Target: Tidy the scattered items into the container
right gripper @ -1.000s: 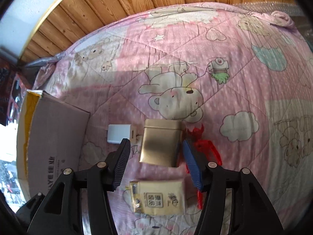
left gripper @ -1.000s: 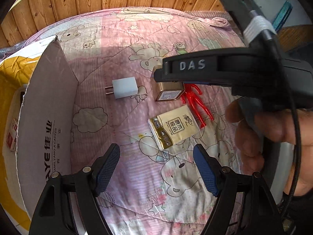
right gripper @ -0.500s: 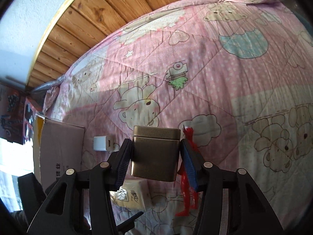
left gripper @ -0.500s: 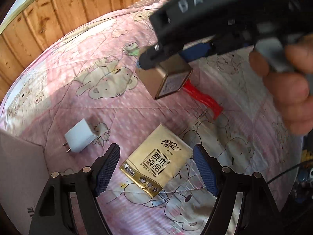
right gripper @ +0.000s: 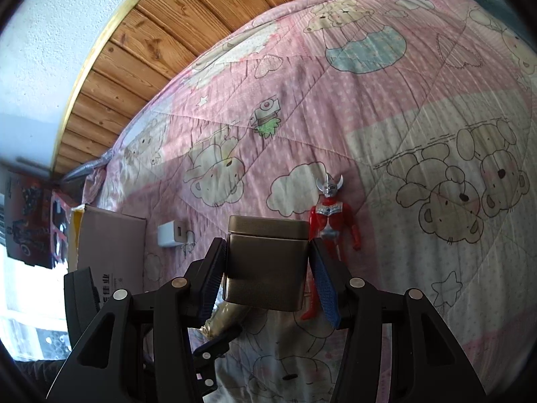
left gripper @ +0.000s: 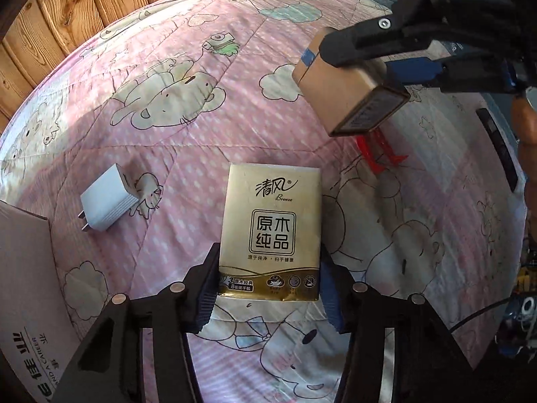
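Left wrist view: the left gripper (left gripper: 268, 288) has its two black fingers closed against the sides of a gold tissue pack (left gripper: 270, 231), which lies flat on a pink quilt (left gripper: 188, 127) printed with cartoon bears. The pack's near end sits between the blue pads. To the left, a white charger plug (left gripper: 107, 203) lies on the quilt, its prongs pointing toward a cardboard box (left gripper: 30, 285) at the near left edge. At the far right, the right gripper (left gripper: 396, 53) hangs above the quilt, clamped on a gold tin (left gripper: 345, 94) tilted with its labelled base facing the camera. Below the tin, part of a red toy figure (left gripper: 379, 154) shows on the quilt. A person's hand is partly visible at the right edge.

Right wrist view: the right gripper (right gripper: 268, 268) holds the gold tin (right gripper: 266, 265) squarely between its pads, lifted clear of the quilt (right gripper: 386, 107). Just right of the tin, the red toy figure (right gripper: 332, 215) with a silver horned head lies on its back. To the left lie the white charger plug (right gripper: 172, 234) and, beyond it, the cardboard box (right gripper: 110, 245). Wooden panelling (right gripper: 161, 30) runs behind the bed.
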`<act>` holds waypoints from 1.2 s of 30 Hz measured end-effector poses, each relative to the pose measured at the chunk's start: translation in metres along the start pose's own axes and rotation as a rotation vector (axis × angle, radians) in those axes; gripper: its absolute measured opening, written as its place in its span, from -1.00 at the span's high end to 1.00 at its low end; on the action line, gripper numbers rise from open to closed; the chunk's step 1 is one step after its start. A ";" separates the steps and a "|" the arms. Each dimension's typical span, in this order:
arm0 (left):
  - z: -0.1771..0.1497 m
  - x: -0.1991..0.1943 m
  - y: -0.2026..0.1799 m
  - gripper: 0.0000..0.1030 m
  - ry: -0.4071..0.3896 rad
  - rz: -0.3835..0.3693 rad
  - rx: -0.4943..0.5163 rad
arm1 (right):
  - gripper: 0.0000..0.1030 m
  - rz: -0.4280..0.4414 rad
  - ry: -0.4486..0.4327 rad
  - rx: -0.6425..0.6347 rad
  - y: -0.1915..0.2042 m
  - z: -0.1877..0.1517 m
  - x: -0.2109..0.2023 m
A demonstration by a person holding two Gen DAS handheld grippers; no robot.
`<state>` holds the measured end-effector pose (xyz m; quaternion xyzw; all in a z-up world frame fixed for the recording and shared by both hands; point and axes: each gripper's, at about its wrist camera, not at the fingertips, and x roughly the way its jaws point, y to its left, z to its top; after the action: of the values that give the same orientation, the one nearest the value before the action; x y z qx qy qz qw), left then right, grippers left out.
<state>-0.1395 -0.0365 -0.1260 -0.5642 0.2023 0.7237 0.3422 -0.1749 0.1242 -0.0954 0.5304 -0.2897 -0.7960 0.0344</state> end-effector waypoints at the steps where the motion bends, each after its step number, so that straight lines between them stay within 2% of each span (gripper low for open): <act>1: -0.001 -0.001 0.000 -0.04 0.007 -0.008 -0.007 | -0.03 -0.003 -0.001 0.001 0.000 -0.002 -0.001; 7: -0.009 -0.021 0.008 -0.04 0.004 -0.062 -0.111 | -0.03 -0.014 -0.007 0.006 0.002 -0.014 -0.012; 11: -0.018 -0.043 0.012 -0.04 -0.018 -0.055 -0.153 | -0.03 -0.025 -0.006 -0.008 0.009 -0.024 -0.018; 18: -0.044 -0.077 0.016 -0.04 -0.038 -0.021 -0.223 | -0.03 -0.041 0.008 -0.073 0.035 -0.047 -0.027; 27: -0.069 -0.098 0.016 -0.04 -0.045 0.063 -0.287 | -0.03 -0.072 0.029 -0.163 0.070 -0.081 -0.039; 36: -0.092 -0.142 0.020 -0.04 -0.144 0.080 -0.330 | -0.03 -0.094 0.032 -0.256 0.107 -0.108 -0.058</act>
<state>-0.0730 -0.1502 -0.0183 -0.5508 0.0781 0.7987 0.2293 -0.0833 0.0100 -0.0236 0.5474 -0.1599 -0.8185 0.0694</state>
